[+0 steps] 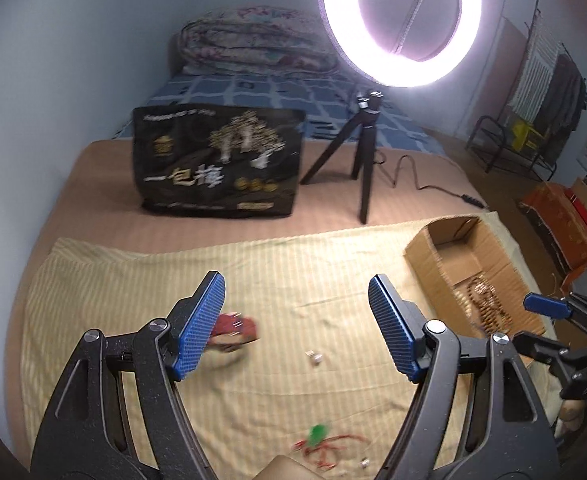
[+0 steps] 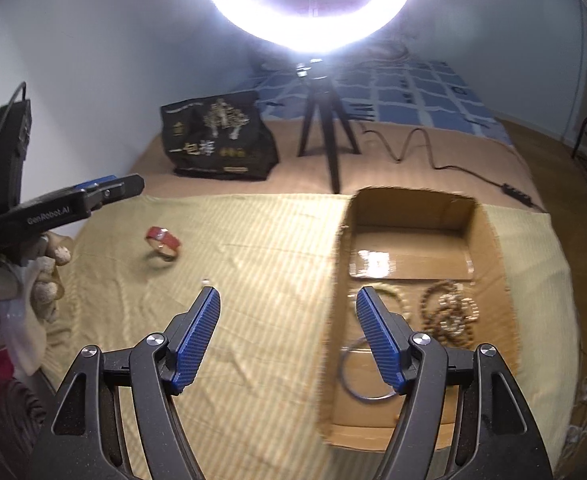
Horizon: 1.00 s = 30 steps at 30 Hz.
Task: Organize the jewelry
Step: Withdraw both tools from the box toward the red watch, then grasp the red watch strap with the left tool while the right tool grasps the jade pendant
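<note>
While both grippers hang tilted down over the striped cloth [image 2: 253,264], neither pinches anything. The left gripper [image 1: 296,320] has its blue pads spread wide, with bare cloth between them; a red watch [image 1: 235,330] lies on the cloth just behind its left pad, and a few small white beads [image 1: 315,357] sit under the gap. Near the bottom edge of the left view lies a red cord with a green charm [image 1: 319,440], blurred. In the right view the left gripper shows from the side at the left edge, angled down, gripped by a gloved hand [image 2: 47,276] with a pale sleeve below it.

The right gripper [image 2: 287,312] is also spread, nothing between its pads. Its left pad is over the cloth, its right pad over the open cardboard box [image 2: 409,208], which rests on the cloth's right part. Inside the box lie beaded bracelets [image 2: 449,312] in a tangle and a thin bangle [image 2: 367,372], partly hidden by the right pad.

Beyond the cloth stand a black bag [image 2: 221,140] and a tripod [image 2: 325,120] carrying a lit ring light [image 2: 309,0].
</note>
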Each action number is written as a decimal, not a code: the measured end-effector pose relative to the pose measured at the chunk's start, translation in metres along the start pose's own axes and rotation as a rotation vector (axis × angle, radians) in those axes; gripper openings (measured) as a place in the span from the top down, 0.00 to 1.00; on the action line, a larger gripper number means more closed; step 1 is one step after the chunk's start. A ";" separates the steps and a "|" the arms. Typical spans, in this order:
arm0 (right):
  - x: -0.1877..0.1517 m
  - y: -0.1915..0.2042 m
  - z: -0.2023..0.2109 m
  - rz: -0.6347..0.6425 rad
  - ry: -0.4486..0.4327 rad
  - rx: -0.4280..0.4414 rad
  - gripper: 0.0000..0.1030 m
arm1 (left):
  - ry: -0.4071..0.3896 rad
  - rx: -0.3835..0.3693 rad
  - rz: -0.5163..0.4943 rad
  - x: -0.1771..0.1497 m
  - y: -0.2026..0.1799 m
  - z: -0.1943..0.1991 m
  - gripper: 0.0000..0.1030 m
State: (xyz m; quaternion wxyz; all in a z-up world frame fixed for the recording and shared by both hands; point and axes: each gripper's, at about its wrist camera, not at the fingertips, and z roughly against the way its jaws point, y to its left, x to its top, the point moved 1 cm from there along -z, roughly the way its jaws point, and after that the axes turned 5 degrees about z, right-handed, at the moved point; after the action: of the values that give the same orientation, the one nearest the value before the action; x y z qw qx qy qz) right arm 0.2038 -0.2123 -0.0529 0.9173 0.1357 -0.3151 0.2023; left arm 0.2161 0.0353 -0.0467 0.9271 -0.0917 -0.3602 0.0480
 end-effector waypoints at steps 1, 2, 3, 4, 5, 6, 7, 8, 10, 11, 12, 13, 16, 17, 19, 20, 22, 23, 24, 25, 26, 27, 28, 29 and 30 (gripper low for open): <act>0.000 0.003 -0.002 0.003 0.002 0.007 0.32 | 0.002 0.005 0.001 -0.002 0.004 0.000 0.26; -0.001 0.009 -0.005 0.014 0.005 0.012 0.32 | 0.007 0.012 0.002 -0.003 0.011 0.001 0.26; -0.001 0.012 -0.006 0.022 0.007 0.014 0.32 | 0.010 0.015 0.005 -0.004 0.015 0.001 0.26; -0.002 0.017 -0.009 0.035 0.009 0.017 0.32 | 0.014 0.021 0.010 -0.006 0.021 0.000 0.26; -0.003 0.022 -0.011 0.044 0.011 0.022 0.32 | 0.016 0.023 0.017 -0.007 0.025 0.001 0.26; -0.003 0.026 -0.014 0.050 0.014 0.029 0.32 | 0.019 0.024 0.026 -0.008 0.030 0.000 0.26; -0.005 0.030 -0.016 0.054 0.017 0.037 0.32 | 0.024 0.025 0.038 -0.008 0.036 -0.001 0.26; -0.007 0.036 -0.020 0.061 0.024 0.051 0.32 | 0.027 0.025 0.046 -0.009 0.039 -0.003 0.26; -0.009 0.046 -0.026 0.080 0.033 0.072 0.32 | 0.037 0.024 0.070 -0.011 0.048 -0.007 0.26; -0.011 0.053 -0.030 0.099 0.040 0.081 0.32 | 0.043 0.024 0.078 -0.012 0.052 -0.008 0.26; -0.013 0.058 -0.033 0.113 0.046 0.085 0.32 | 0.050 0.024 0.090 -0.013 0.055 -0.012 0.26; -0.016 0.066 -0.037 0.133 0.054 0.091 0.32 | 0.057 0.022 0.096 -0.014 0.057 -0.014 0.26; -0.023 0.084 -0.047 0.188 0.076 0.107 0.32 | 0.075 0.023 0.113 -0.019 0.062 -0.023 0.26; -0.026 0.089 -0.051 0.202 0.085 0.111 0.32 | 0.085 0.023 0.116 -0.020 0.063 -0.028 0.26; -0.031 0.096 -0.059 0.217 0.100 0.120 0.32 | 0.100 0.024 0.123 -0.023 0.064 -0.036 0.26; -0.033 0.099 -0.062 0.222 0.106 0.125 0.32 | 0.105 0.025 0.125 -0.024 0.065 -0.039 0.26; -0.037 0.105 -0.069 0.228 0.121 0.137 0.32 | 0.116 0.030 0.128 -0.027 0.065 -0.047 0.26; -0.039 0.107 -0.073 0.232 0.129 0.142 0.32 | 0.122 0.032 0.126 -0.029 0.065 -0.050 0.26; -0.040 0.109 -0.076 0.233 0.133 0.145 0.32 | 0.126 0.036 0.123 -0.030 0.064 -0.055 0.26; -0.040 0.110 -0.078 0.235 0.137 0.149 0.32 | 0.130 0.039 0.120 -0.031 0.063 -0.058 0.26; -0.041 0.110 -0.081 0.238 0.142 0.154 0.32 | 0.136 0.042 0.113 -0.032 0.062 -0.063 0.26; -0.042 0.111 -0.082 0.238 0.143 0.155 0.32 | 0.144 0.049 0.104 -0.034 0.060 -0.067 0.26; -0.042 0.111 -0.084 0.237 0.143 0.157 0.32 | 0.151 0.056 0.095 -0.035 0.059 -0.072 0.26; -0.042 0.111 -0.086 0.235 0.144 0.158 0.32 | 0.157 0.062 0.090 -0.037 0.058 -0.077 0.26; -0.042 0.111 -0.089 0.231 0.145 0.160 0.32 | 0.163 0.064 0.088 -0.038 0.058 -0.080 0.26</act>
State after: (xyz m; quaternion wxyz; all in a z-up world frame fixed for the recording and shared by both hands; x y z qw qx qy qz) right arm 0.1694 -0.0936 -0.1339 0.8944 0.1562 -0.2444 0.3404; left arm 0.2411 0.0752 -0.1417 0.9529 -0.0811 -0.2774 0.0925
